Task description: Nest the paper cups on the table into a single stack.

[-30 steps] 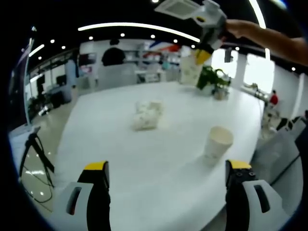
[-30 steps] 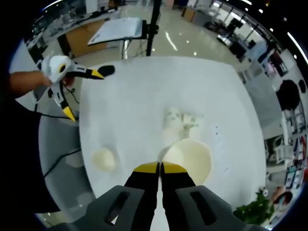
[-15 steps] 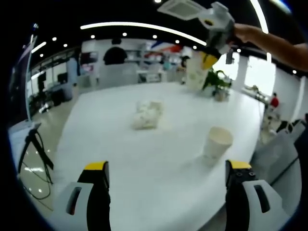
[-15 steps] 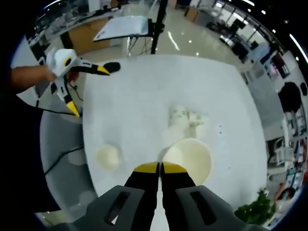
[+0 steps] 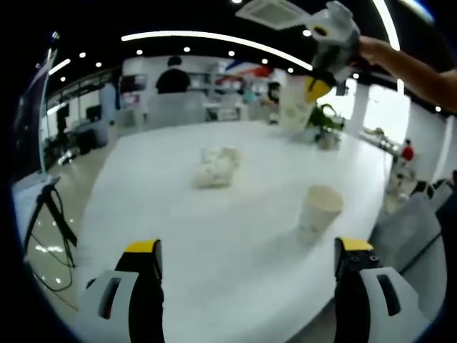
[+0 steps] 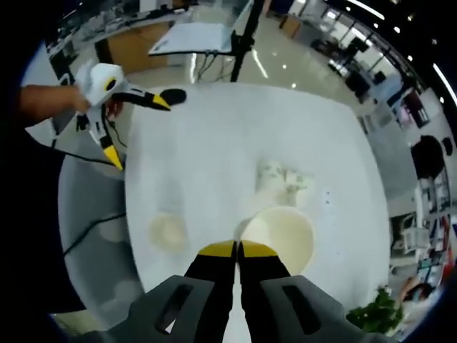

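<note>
- Between the right gripper (image 6: 238, 249)'s yellow-tipped jaws, pressed together at 6 o'clock of the right gripper view, sits the near rim of a held paper cup (image 6: 278, 239); its open mouth faces the camera, high above the white table (image 6: 214, 143).
- At 8 o'clock from those jaws, a second paper cup (image 6: 167, 231) stands upright on the table near its edge, mouth up.
- Left gripper (image 5: 250, 257) has its jaws spread wide with nothing between them; the standing cup (image 5: 317, 213) is just ahead of its right jaw, at about 4 o'clock in the left gripper view.
- Right gripper (image 5: 323, 71) also appears at 1 o'clock in the left gripper view, aloft with the held cup hanging below it.
- Judged step: carrying the held cup across to the standing one. Next move calls for bringing it directly over that open mouth, base down and level, then lowering it in; the left jaws could steady the light cup so it does not tip.
- A crumpled white lump (image 6: 282, 180) lies mid-table, just beyond the held cup and well apart from the standing one; what it is I cannot tell. It is off the direct path.
- A potted plant (image 5: 325, 121) sits at the far table edge.
</note>
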### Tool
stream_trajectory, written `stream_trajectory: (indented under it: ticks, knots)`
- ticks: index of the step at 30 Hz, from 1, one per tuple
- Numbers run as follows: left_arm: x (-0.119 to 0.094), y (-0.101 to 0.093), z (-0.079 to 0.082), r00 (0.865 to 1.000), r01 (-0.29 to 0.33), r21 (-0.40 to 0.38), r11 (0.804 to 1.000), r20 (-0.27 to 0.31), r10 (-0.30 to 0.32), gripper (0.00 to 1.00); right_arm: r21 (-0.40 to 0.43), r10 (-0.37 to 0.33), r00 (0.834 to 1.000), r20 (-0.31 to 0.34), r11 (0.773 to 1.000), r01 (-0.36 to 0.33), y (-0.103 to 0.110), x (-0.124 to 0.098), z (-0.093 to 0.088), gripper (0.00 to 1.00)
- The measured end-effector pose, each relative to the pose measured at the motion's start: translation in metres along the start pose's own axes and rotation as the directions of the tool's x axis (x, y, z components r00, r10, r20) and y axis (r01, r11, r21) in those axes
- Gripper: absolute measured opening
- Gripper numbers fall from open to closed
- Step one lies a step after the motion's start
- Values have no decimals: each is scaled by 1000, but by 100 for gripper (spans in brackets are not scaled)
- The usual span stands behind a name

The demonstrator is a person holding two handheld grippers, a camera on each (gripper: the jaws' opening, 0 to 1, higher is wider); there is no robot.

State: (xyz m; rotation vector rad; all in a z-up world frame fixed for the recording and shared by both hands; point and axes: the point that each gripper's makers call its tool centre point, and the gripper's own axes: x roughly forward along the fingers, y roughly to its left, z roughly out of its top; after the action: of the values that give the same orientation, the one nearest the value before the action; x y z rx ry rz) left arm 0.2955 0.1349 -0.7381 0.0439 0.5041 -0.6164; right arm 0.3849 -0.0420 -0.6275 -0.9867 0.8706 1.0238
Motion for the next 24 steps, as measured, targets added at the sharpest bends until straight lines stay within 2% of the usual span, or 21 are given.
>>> stream_trajectory:
  ticks: [24]
  knots:
    - [2,-1,-3,1000,3,10,1000,-14,-3,98,-28,28,1000,1,999,-28,46,-13,7,0]
